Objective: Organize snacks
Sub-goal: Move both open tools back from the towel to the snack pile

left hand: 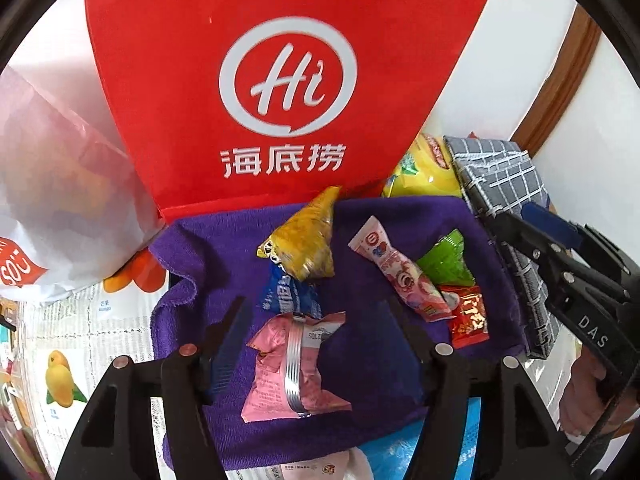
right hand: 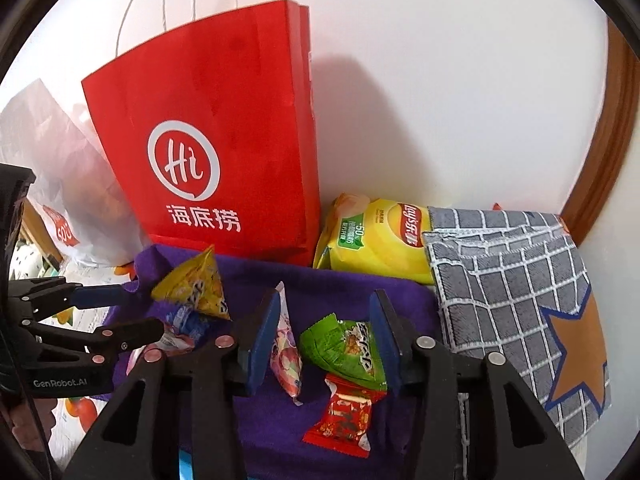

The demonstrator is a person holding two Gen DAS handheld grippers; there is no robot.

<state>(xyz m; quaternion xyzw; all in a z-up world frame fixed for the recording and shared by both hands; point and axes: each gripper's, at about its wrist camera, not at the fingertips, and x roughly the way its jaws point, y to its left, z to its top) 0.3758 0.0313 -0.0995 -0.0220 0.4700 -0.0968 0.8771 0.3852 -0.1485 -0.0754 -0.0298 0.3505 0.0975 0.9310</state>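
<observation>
Item: small snack packets loose on a purple terry towel (left hand: 376, 364), before an upright red paper carrier bag with white "Hi" logo (left hand: 280, 80)

Left gripper (left hand: 316, 334): released, jaws apart over a crumpled pink foil packet (left hand: 294, 368) that lies on the towel between them, pads not touching it. A blue wrapper (left hand: 290, 292) and a yellow pyramid-shaped packet (left hand: 304, 240) lie just beyond.

Right gripper (right hand: 326, 338): released, straddling a green foil packet (right hand: 346, 350), with a long pink tube-shaped sweet (right hand: 286, 354) inside its left pad and a red wrapped candy (right hand: 342, 416) nearer the camera.

Handling, as judged: take one packet per grasp; centre the pads on the packet's bulk, not on its crimped edge, and keep the neighbours clear of the jaws.

Views: only the right wrist shows the bag's string handles, the yellow crisp bag (right hand: 380, 240) label and the grey checked cloth with brown star (right hand: 520, 300); only the left shows the pink packet whole
</observation>
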